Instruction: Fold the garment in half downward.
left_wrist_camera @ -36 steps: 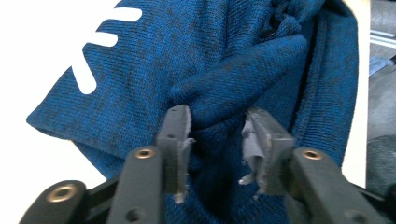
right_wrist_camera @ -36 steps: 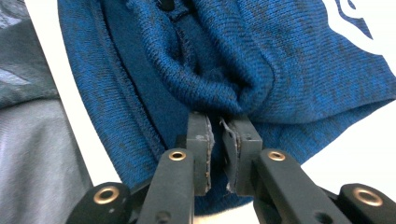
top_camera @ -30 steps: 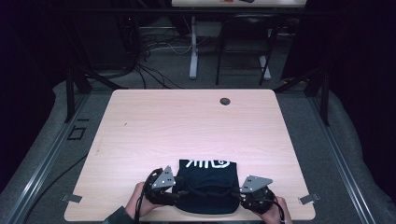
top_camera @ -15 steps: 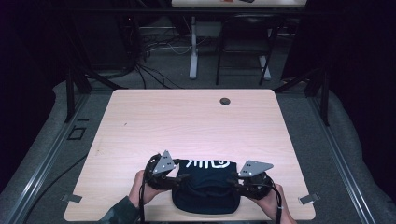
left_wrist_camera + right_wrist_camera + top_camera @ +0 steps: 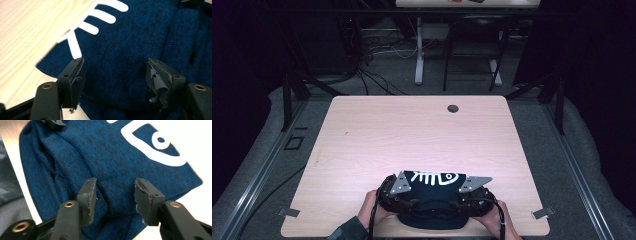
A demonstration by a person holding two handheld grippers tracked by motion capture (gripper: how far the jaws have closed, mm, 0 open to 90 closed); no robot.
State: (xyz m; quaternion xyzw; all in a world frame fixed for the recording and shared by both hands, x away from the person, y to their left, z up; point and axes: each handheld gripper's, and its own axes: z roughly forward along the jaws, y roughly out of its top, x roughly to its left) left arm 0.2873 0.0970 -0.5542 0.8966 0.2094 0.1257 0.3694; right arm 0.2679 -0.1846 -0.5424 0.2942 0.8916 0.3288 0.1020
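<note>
My high view shows the table (image 5: pixel 412 135) lit from above, the room around it dark. Near the right gripper, glare whitens the wood (image 5: pixel 190 147). Both gripper views look soft, their jaws slightly blurred.

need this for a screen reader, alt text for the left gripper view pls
A folded dark blue knit garment with a white fish-skeleton print lies on a pale wood table. The left tongs hang open over it, jaws just widened, cloth below the gap, pads not pressing.
</note>
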